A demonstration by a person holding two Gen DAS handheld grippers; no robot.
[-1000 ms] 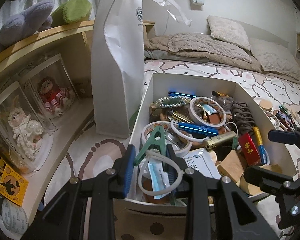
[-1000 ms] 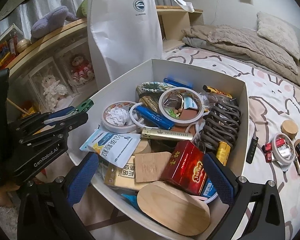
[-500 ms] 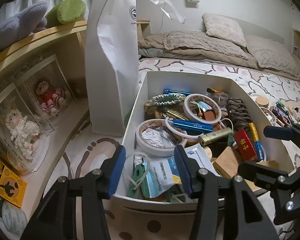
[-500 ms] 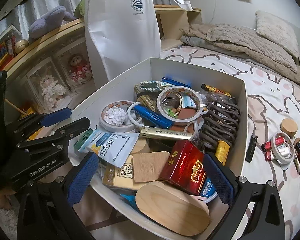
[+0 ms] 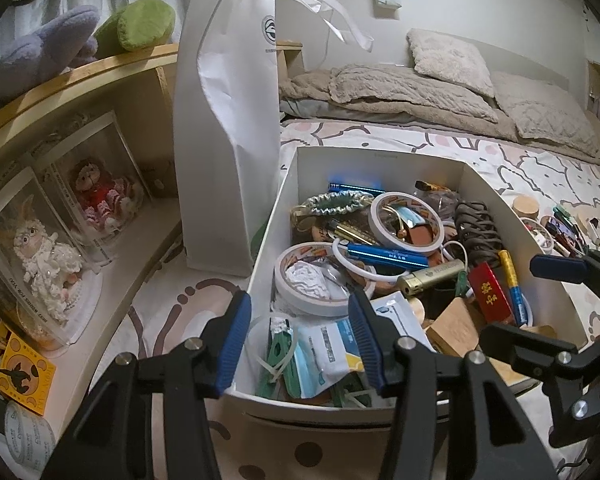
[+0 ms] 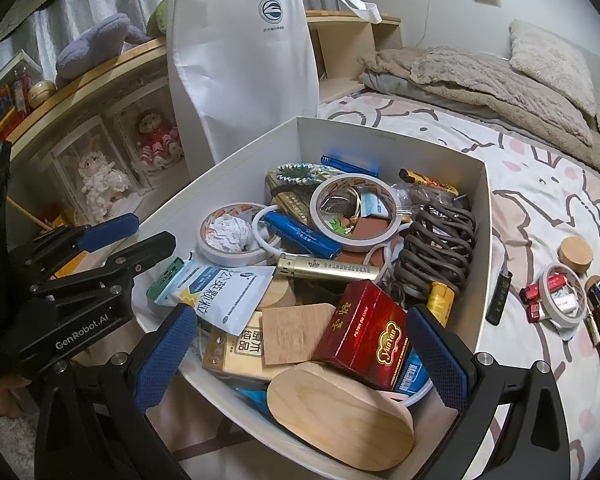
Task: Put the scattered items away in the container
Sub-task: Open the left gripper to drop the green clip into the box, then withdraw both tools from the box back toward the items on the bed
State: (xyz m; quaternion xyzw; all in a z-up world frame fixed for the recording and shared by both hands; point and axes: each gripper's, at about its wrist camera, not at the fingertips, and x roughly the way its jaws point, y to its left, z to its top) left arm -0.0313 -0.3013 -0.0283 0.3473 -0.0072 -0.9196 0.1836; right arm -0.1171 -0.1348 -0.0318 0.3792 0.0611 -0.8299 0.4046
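A white box (image 5: 374,166) (image 6: 485,216) sits on the bed, packed with tape rolls, a blue tube, a gold lighter, a red cigarette pack and wooden pieces. A green clip with a white cable tie (image 5: 278,350) lies in its near left corner. My left gripper (image 5: 298,340) is open and empty above that corner; it also shows in the right wrist view (image 6: 136,236). My right gripper (image 6: 300,356) is open and empty over the box's near edge, above a wooden oval (image 6: 340,416). Scattered items lie right of the box: a tape roll (image 6: 560,294), a wooden lid (image 6: 577,254), a black lighter (image 6: 499,298).
A tall white paper bag (image 5: 228,128) stands against the box's left side. A curved wooden shelf (image 5: 80,80) with boxed dolls and plush toys is at the left. Pillows and a blanket (image 5: 440,88) lie at the back of the bed.
My left gripper opened and let the green clip with the cable tie drop into the box's near left corner, then drew back a little. My right gripper barely moved.
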